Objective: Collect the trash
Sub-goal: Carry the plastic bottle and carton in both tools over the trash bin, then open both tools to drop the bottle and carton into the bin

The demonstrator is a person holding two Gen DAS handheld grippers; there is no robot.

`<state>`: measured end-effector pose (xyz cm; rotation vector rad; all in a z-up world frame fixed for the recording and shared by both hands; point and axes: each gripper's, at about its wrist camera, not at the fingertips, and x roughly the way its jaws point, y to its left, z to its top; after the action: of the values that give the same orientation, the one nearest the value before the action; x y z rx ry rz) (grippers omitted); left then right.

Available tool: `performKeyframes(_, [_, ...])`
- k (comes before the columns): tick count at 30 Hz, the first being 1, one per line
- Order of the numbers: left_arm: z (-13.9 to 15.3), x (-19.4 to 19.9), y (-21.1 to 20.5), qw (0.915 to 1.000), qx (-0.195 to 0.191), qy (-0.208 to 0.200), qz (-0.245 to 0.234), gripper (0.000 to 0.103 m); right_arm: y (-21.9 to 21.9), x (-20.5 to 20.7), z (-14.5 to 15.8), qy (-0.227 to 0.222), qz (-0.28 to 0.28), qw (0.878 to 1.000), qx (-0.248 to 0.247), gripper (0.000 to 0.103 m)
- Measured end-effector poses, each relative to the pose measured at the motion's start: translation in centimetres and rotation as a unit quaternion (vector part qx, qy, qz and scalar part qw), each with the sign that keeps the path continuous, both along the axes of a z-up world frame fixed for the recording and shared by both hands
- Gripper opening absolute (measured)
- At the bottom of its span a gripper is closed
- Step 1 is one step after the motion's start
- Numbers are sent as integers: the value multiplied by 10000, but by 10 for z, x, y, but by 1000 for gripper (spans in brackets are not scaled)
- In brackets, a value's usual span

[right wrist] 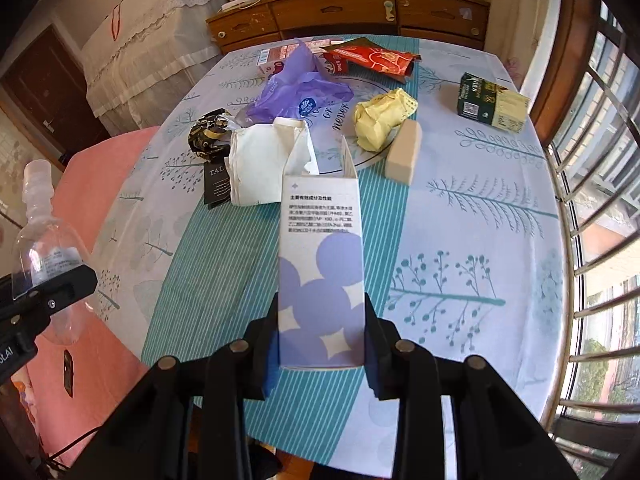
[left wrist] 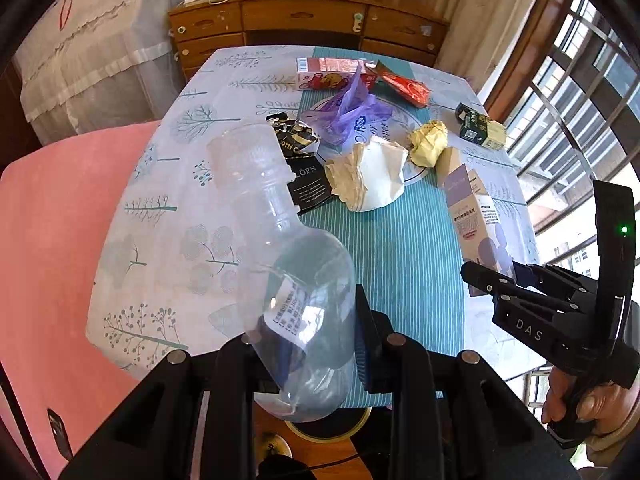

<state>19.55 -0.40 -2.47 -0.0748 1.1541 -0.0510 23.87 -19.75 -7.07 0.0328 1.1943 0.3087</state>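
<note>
Nearest to me, the left gripper is pinching a clear plastic bottle by its wide body. The bottle is lifted above the near edge of the table, and its neck leans up and to the left. It has a small white label on its side. Beside it, the right gripper is clamped on a white and purple carton, one finger on each side of its lower part. The top of the carton is open and points away, toward the middle of the table. This carton is also held above the cloth, near the front edge.

Farther on the table, the other trash lies in a loose group. A crumpled white paper rests partly on a black card, and a crushed black and gold wrapper is just beside them. To the right there is a yellow crumpled paper, touching a small beige box. Behind these a purple plastic bag lies, and a dark green carton stands well apart at the right side. At the far edge I see a red snack packet and a pink box. Behind the table stands a wooden dresser.
</note>
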Motion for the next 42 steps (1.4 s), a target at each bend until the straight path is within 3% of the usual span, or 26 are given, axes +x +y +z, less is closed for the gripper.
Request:
performKeyframes(8, [16, -46, 24, 9959, -25, -235, -871, 24, 16, -74, 17, -184, -888, 9958, -92, 34])
performKeyframes(16, [-6, -102, 47, 9893, -247, -115, -1430, 24, 42, -161, 15, -307, -1341, 9898, -368, 34])
performKeyframes(29, [-65, -170, 43, 9802, -319, 639, -1849, 24, 58, -248, -29, 492, -1515, 9857, -543, 34])
performKeyframes(36, [-112, -184, 22, 9774, -264, 1045, -1819, 24, 57, -265, -72, 952, -1517, 9832, -349, 34])
performKeyframes(42, [-183, -184, 10, 9786, -134, 1297, -1594, 24, 53, -268, -156, 1386, -1332, 9812, -145, 34])
